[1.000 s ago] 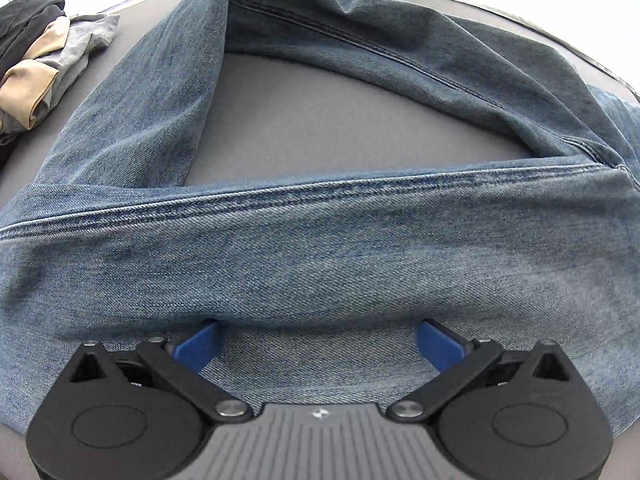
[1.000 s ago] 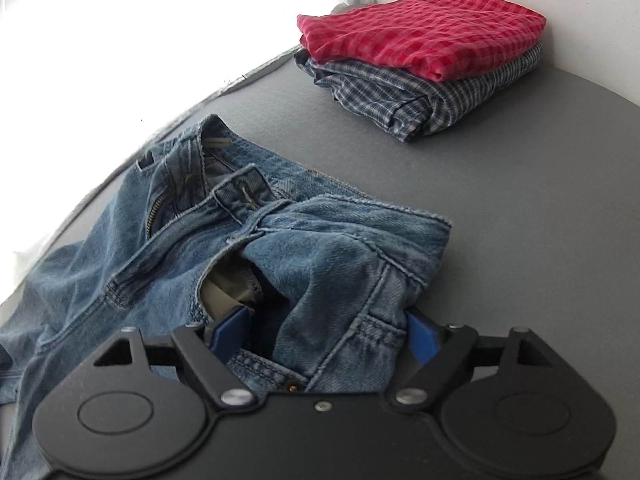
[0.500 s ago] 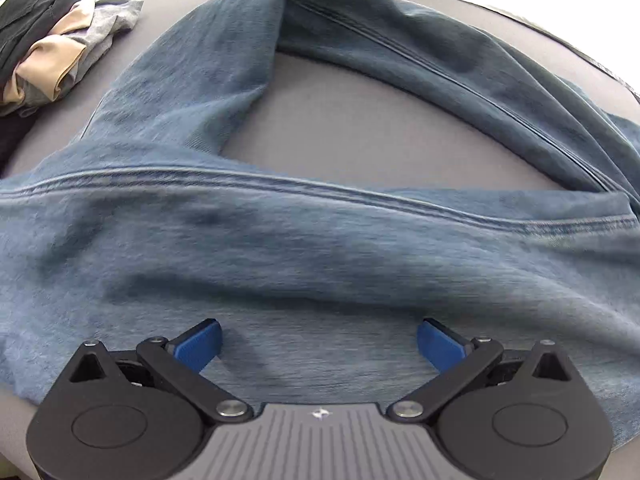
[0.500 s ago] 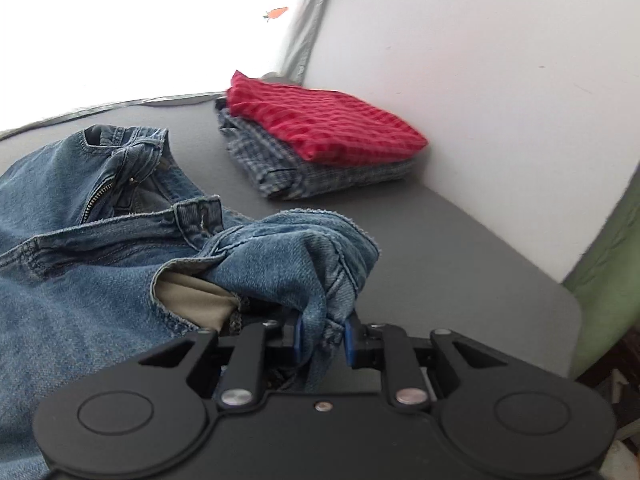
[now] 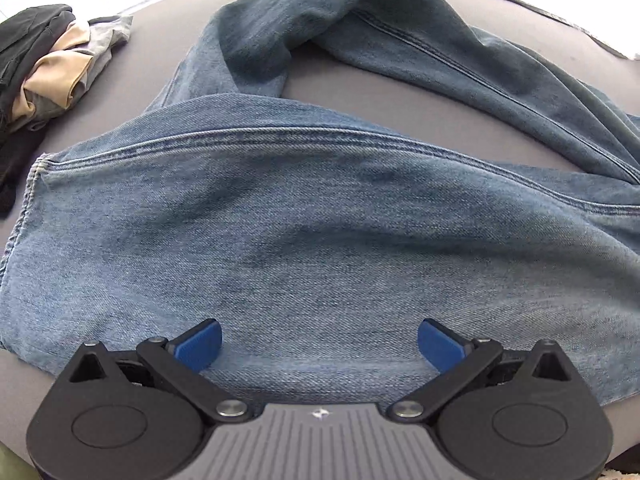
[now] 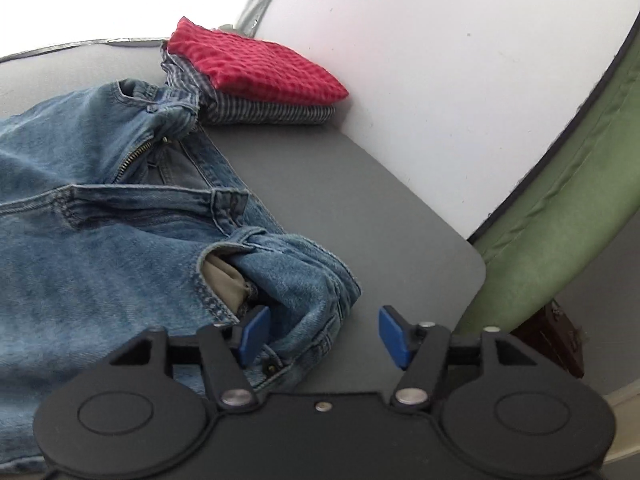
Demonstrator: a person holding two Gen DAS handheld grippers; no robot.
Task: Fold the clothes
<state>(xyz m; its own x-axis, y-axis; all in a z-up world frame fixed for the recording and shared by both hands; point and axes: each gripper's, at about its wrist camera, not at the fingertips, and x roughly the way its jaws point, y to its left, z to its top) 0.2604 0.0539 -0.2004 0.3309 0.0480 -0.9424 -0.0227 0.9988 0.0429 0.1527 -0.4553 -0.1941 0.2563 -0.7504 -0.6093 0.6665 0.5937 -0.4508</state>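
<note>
A pair of blue jeans (image 5: 320, 220) lies on the grey table (image 5: 380, 92). One leg is spread flat under my left gripper (image 5: 318, 336), its hem at the left, while the other leg loops over at the back. The left gripper hangs open just above the denim, holding nothing. In the right wrist view the jeans' waistband (image 6: 132, 196) and open fly face me. My right gripper (image 6: 322, 324) has its jaws opening; the bunched waistband corner (image 6: 308, 280) lies between them by the left pad (image 6: 252, 334), and the right pad stands clear of it.
A folded red checked shirt (image 6: 260, 68) sits on a folded blue plaid shirt (image 6: 272, 114) at the back by the white wall. A loose pile of dark, tan and grey clothes (image 5: 48, 64) lies at the far left. A green cushion (image 6: 560, 208) borders the table's right edge.
The right gripper shut on the waistband corner, carried it towards the table's right edge, then opened and let it go. The left gripper slid along the leg; the hem now shows at the left.
</note>
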